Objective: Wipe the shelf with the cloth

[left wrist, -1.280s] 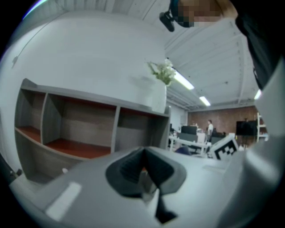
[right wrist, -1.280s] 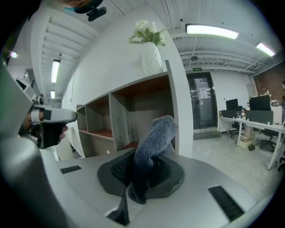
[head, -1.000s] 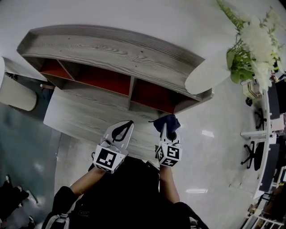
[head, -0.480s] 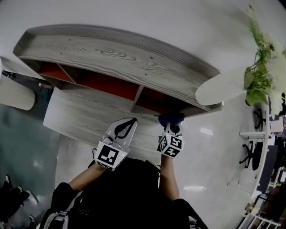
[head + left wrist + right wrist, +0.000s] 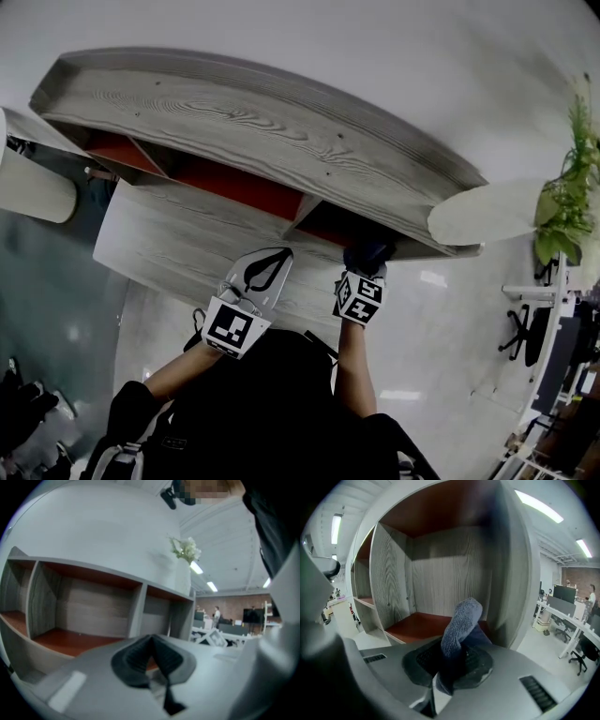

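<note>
The grey wooden shelf (image 5: pixel 253 117) has red-brown compartment floors and stands on a grey desk (image 5: pixel 178 239). My right gripper (image 5: pixel 364 272) is shut on a dark blue cloth (image 5: pixel 367 253) at the mouth of the rightmost compartment. In the right gripper view the cloth (image 5: pixel 461 623) sticks up from the shut jaws, in front of that compartment's red floor (image 5: pixel 424 623). My left gripper (image 5: pixel 267 267) hovers over the desk in front of the shelf, shut and empty. Its jaws (image 5: pixel 152 651) meet at the tip, facing the middle compartment (image 5: pixel 79 637).
A white oval tabletop (image 5: pixel 492 214) sits right of the shelf, with a green plant (image 5: pixel 567 202) beyond it. A white chair (image 5: pixel 33 192) stands at the far left. Office desks and chairs (image 5: pixel 569 620) fill the room to the right.
My right gripper has carried the cloth forward, from over the desk to the rightmost compartment's opening. The left gripper has shifted slightly forward. The head view has panned, so the plant is farther right.
</note>
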Demonstrator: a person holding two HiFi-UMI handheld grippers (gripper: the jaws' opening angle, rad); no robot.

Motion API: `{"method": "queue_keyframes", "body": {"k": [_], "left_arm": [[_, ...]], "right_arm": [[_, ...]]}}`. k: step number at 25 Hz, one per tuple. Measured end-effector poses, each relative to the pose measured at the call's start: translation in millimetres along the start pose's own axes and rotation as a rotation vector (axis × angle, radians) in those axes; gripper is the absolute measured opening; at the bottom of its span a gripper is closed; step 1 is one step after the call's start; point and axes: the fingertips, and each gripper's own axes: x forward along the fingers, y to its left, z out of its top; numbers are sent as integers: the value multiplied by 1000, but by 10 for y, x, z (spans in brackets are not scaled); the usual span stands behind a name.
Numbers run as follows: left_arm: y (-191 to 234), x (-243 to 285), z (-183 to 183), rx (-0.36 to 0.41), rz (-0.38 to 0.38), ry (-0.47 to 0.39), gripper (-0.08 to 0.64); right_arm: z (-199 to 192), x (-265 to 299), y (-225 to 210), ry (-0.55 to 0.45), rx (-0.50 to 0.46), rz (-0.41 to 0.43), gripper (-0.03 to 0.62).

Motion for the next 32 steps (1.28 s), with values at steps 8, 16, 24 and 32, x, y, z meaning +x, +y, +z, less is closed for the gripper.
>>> {"method": "queue_keyframes", "body": {"k": [8,16,24,32], "left_arm": [[120,27,-25,-19,11,6,3],[202,-14,-44,-33,28,4,3],[278,-122,11,-32,63,-23,3],[321,-276,36,-43,104,-39,3]], "right_arm": [[21,110,115,112,-71,40,32],[55,220,411,199,-251,91,32],[73,300,859,250,-369,209,32],[93,321,1267,237,-470,300,32]]}}
